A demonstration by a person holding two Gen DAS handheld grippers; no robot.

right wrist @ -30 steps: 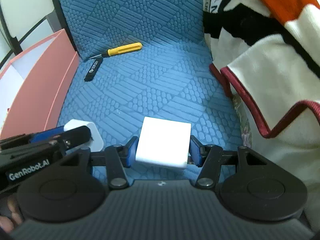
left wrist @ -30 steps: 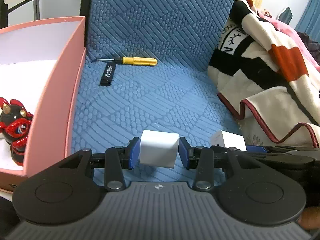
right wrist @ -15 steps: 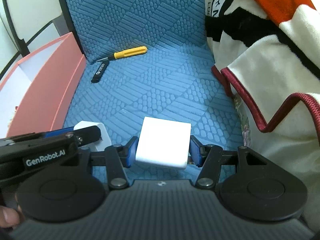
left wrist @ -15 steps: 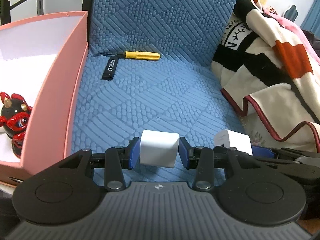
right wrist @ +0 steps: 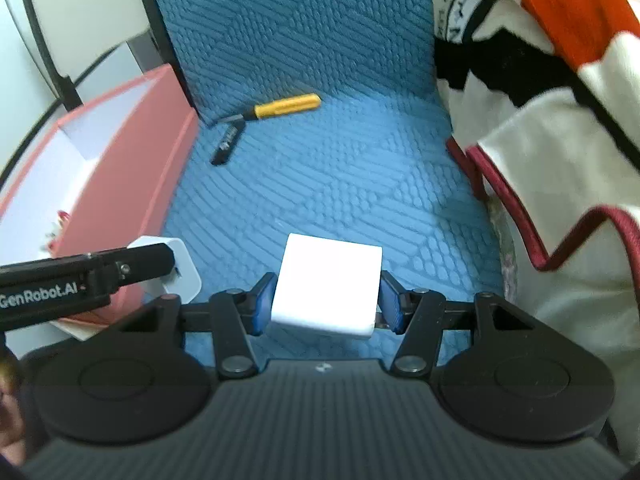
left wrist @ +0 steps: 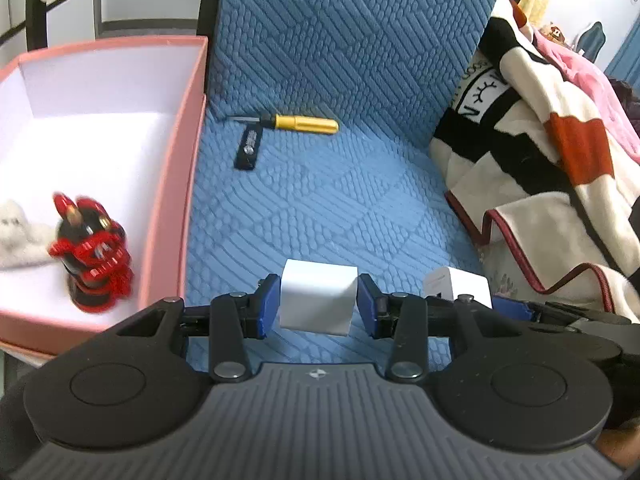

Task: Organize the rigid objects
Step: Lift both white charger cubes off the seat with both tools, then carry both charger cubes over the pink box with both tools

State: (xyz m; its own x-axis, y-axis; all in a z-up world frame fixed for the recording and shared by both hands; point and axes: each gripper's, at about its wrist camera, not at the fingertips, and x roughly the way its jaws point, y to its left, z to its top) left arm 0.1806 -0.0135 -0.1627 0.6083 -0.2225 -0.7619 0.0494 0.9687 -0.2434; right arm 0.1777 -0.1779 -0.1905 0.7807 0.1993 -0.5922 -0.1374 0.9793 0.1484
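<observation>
While blanket (left wrist: 560, 200) crowds right, both tongs (each gripping) near box (left wrist: 176, 184).

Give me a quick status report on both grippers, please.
Left hand-held gripper shut on small white block. Right hand-held gripper shut on larger white block. Pink box alongside, path clear.

right gripper (right wrist: 326, 298) clamps white block (right wrist: 327, 286) | screwdriver (right wrist: 286, 106) at blue cushion (right wrist: 340, 184) back edge | pink box (right wrist: 132, 152) left
</observation>
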